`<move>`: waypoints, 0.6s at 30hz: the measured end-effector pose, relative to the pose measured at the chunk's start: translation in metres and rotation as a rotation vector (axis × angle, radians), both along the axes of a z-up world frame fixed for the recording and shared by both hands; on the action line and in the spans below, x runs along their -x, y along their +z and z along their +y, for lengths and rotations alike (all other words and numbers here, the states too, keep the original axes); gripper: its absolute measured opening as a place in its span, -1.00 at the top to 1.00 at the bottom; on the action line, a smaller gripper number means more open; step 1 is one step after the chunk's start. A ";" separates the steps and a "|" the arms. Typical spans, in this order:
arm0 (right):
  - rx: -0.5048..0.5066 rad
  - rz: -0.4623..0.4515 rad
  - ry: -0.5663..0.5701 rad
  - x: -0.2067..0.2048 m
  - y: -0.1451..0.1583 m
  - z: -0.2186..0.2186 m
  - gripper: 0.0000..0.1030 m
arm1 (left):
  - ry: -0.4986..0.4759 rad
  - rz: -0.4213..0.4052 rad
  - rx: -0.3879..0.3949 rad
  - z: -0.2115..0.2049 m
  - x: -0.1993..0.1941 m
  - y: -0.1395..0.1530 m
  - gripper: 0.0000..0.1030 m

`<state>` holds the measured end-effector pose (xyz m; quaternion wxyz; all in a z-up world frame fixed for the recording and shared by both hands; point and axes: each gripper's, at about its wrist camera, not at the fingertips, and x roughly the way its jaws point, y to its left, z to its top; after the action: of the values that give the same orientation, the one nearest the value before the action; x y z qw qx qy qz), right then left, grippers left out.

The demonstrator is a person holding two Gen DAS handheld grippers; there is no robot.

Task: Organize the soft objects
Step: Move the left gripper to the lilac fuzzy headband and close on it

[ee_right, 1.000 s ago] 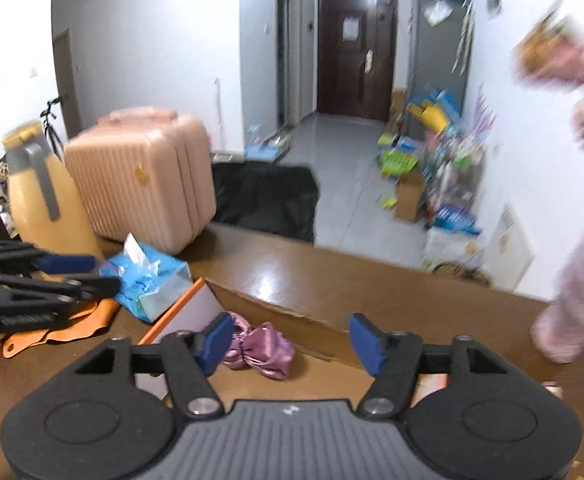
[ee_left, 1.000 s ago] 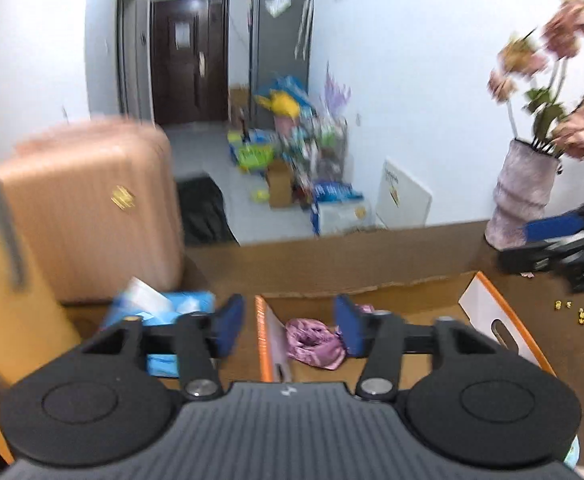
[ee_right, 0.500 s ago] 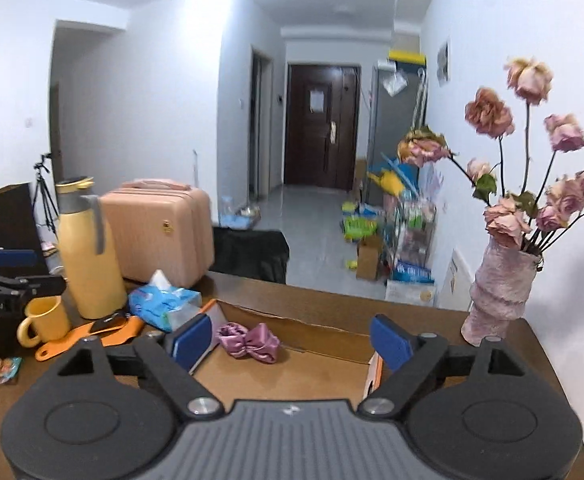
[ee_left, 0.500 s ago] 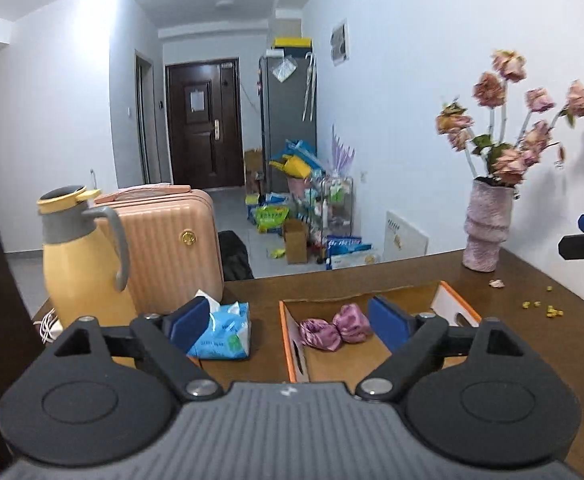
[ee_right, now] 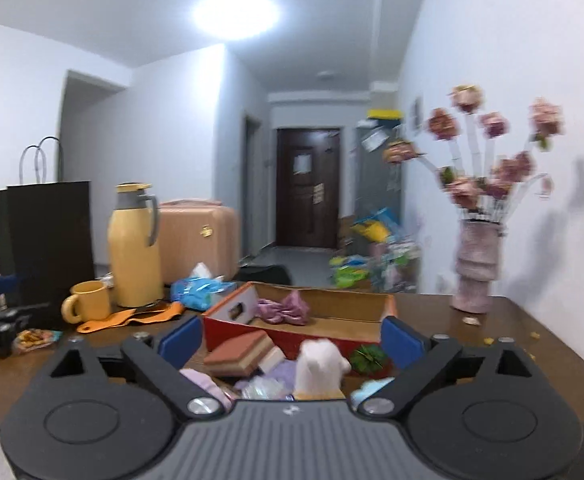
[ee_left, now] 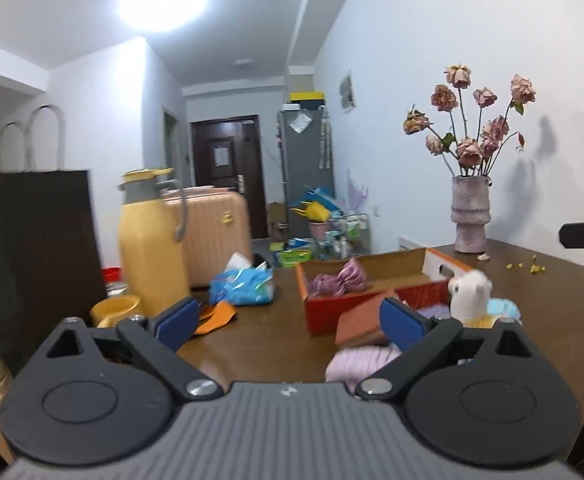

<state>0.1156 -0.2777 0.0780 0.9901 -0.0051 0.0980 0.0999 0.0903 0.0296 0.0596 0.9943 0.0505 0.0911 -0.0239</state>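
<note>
An orange cardboard box (ee_left: 324, 310) (ee_right: 227, 330) stands on the brown table with a pink-purple satin bow (ee_left: 338, 281) (ee_right: 285, 310) inside. In front of it lie a white plush toy (ee_left: 470, 294) (ee_right: 320, 366), a brown sponge block (ee_right: 237, 356), lilac cloth (ee_left: 362, 362) and a light blue soft item (ee_left: 502, 308). My left gripper (ee_left: 289, 322) is open and empty, held above the table before the box. My right gripper (ee_right: 292, 338) is open and empty, above the pile of soft things.
A yellow thermos (ee_left: 149, 240) (ee_right: 133, 246), yellow mug (ee_right: 87, 300), blue tissue pack (ee_left: 241, 286), orange strap (ee_right: 131, 318) and black paper bag (ee_right: 45, 248) stand on the left. A vase of dried roses (ee_left: 470, 212) (ee_right: 476, 268) stands at the back right. Yellow crumbs (ee_left: 526, 267) lie nearby.
Both grippers have pulled back and risen from the box. The pile of soft things in front of the box has come into view. Both stay open.
</note>
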 end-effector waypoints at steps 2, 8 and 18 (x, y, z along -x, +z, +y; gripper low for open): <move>-0.001 -0.010 -0.017 0.021 -0.013 0.007 -0.94 | 0.013 -0.002 0.042 0.009 0.023 -0.011 -0.92; -0.002 0.063 -0.009 0.055 -0.047 0.020 -0.94 | 0.010 0.030 0.066 0.028 0.039 -0.025 -0.97; -0.026 0.150 0.040 0.039 -0.072 0.020 -0.94 | 0.023 0.101 0.067 0.030 0.020 -0.042 -0.97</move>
<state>0.0762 -0.2574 0.0055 0.9778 0.0131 0.1707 0.1209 0.0705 0.0595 0.0177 0.9898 0.0146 0.1408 -0.0181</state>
